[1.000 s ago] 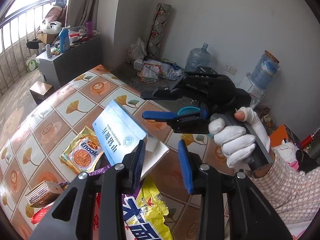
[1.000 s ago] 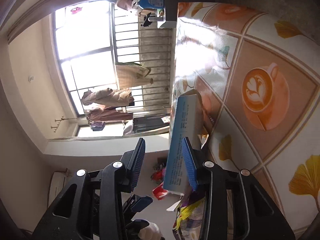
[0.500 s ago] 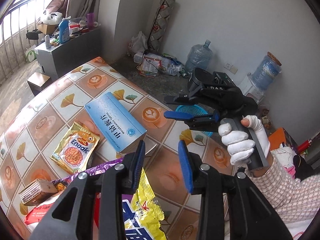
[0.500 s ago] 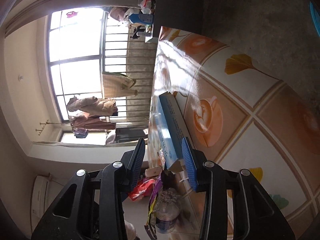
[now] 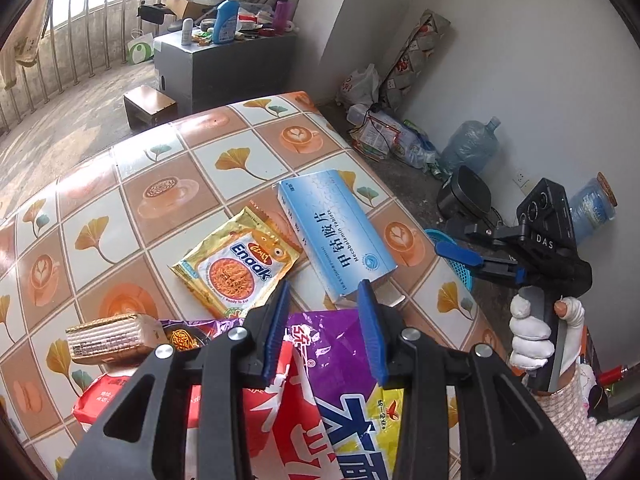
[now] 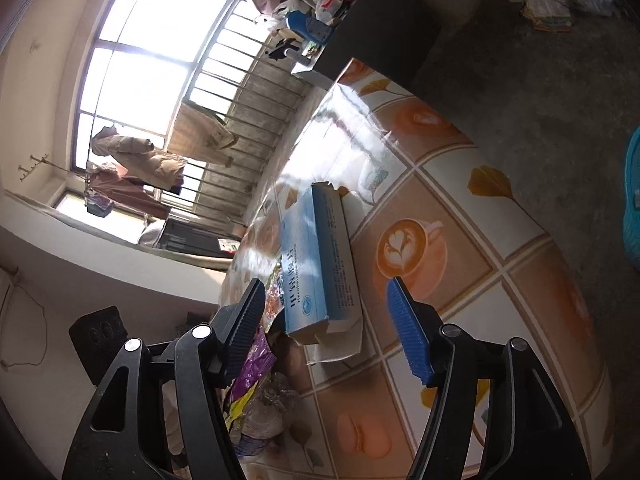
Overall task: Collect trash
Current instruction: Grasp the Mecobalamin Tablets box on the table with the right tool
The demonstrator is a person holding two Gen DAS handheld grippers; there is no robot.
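Observation:
A blue medicine box (image 5: 340,236) (image 6: 320,256) lies flat on the tiled table (image 5: 168,196). My right gripper (image 6: 326,296) (image 5: 460,240) hovers just short of the box's near end. Its jaws are opening and no pad touches the box. My left gripper (image 5: 324,332) is open with nothing between its fingers, above a purple, red and yellow snack bag (image 5: 332,380). A yellow Enaak packet (image 5: 240,264) lies left of the box. A small brown pack (image 5: 108,336) and a red wrapper (image 5: 100,396) lie at the near left.
A teal basket (image 5: 464,276) (image 6: 632,200) stands on the floor beyond the table's right edge. A grey cabinet (image 5: 224,60), a wooden stool (image 5: 150,106), water jugs (image 5: 468,148) and floor litter (image 5: 384,136) are behind.
The blue box was up off the table at my right gripper's finger; it now lies flat and those jaws have spread wider. My left gripper has shifted over the snack bag.

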